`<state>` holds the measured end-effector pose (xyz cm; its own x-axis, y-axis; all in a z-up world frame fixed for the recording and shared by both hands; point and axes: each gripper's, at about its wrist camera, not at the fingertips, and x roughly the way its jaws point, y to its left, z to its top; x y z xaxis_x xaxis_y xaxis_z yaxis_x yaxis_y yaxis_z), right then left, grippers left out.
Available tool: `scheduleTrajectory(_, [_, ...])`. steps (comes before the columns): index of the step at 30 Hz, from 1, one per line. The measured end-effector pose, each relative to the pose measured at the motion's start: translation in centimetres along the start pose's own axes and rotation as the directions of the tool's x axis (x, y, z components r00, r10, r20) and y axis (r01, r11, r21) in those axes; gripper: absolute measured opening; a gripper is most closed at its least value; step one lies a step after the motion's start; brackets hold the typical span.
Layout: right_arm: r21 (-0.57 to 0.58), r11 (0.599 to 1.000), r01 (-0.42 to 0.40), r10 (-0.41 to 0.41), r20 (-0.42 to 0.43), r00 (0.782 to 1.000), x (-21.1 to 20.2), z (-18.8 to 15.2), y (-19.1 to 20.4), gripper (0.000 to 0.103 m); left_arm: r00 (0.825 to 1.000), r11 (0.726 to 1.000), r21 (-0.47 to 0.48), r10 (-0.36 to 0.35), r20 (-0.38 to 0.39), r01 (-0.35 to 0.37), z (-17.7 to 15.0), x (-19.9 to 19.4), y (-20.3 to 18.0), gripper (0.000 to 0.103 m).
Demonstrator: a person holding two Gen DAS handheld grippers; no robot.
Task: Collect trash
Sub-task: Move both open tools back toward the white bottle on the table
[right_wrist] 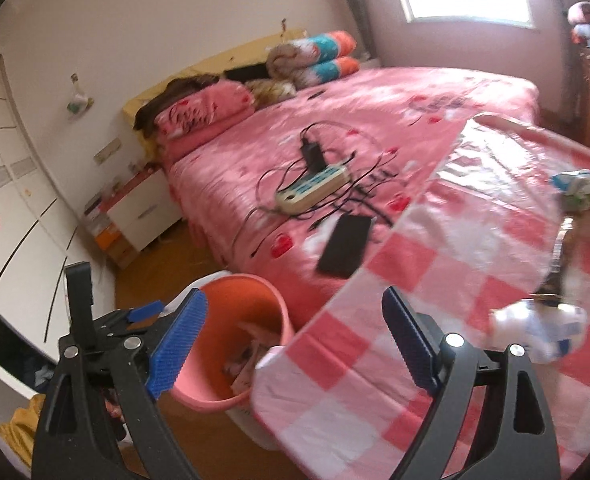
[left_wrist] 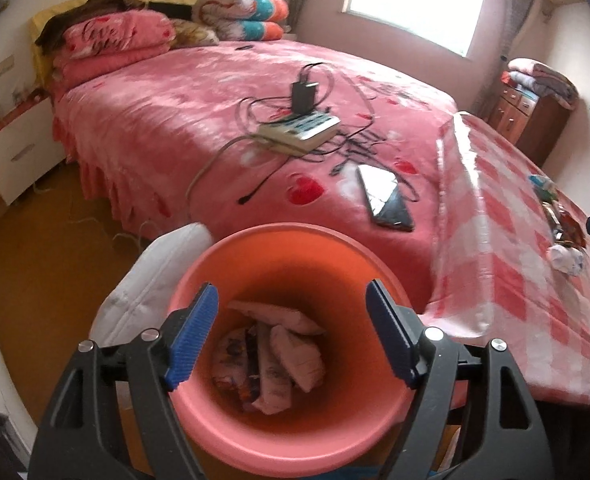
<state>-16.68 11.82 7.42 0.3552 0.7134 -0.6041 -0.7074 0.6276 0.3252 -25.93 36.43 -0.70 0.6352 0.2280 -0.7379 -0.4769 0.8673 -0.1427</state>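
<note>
A: Since our left gripper (left_wrist: 291, 330) hangs over the pink trash bucket (left_wrist: 295, 436) with its jaws wide and nothing between them, we judge that side's drop finished; crumpled wrappers (left_wrist: 271, 364) already lie at the bucket's bottom, low centre in the left wrist view.

B: Then the next piece is ours on the right. Our right gripper (right_wrist: 295, 338) is spread wide too, and empty, tilted down over the checked tablecloth (right_wrist: 375, 380).

A: The remaining litter (right_wrist: 543, 328) sits at the right edge of that view, a pale crumpled packet with more scraps (right_wrist: 583, 188) above it toward the upper right.

B: We should swing right, straddle the packet with both pads, and close only once it is well between them; light wrappers probably slip.

A: Leave the phone (right_wrist: 345, 246) and the power strip (right_wrist: 315, 190) on the bed (right_wrist: 415, 92). They aren't rubbish.

B: Agreed. The picture is blurred, so we cannot tell what the scraps are.
</note>
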Motion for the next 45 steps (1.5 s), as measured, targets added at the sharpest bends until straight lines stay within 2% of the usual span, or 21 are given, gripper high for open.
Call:
scheduleTrajectory(10, [0.085,0.995,0.050,-0.055,0.062,0.997,-3.2,-1.4,-4.4,0.088,0.993,0.985,0.131,-0.113,0.019,0.109,1.5,-0.7,-7.8,0.077])
scheduleTrajectory(15, [0.133,0.988,0.084,-0.098,0.102,0.990,-5.6,-2.0,-7.1,0.088,0.987,0.967,0.199,-0.162,0.015,0.156,1.6,-1.0,-11.9,0.077])
scheduleTrajectory(24, [0.227,0.965,0.135,-0.170,0.142,0.975,-9.5,-3.4,-12.2,0.088,0.978,0.933,0.297,-0.206,-0.024,0.203,1.3,-0.7,-17.6,0.077])
scheduleTrajectory(34, [0.340,0.921,0.189,-0.249,0.143,0.958,-13.1,-5.0,-18.1,0.088,0.959,0.876,0.392,-0.274,-0.074,0.280,0.8,-0.5,-23.9,0.077])
scheduleTrajectory(45, [0.413,0.878,0.241,-0.310,0.108,0.945,-15.1,-6.7,-22.9,0.090,0.928,0.785,0.499,-0.344,-0.144,0.369,-0.3,0.3,-30.9,0.077])
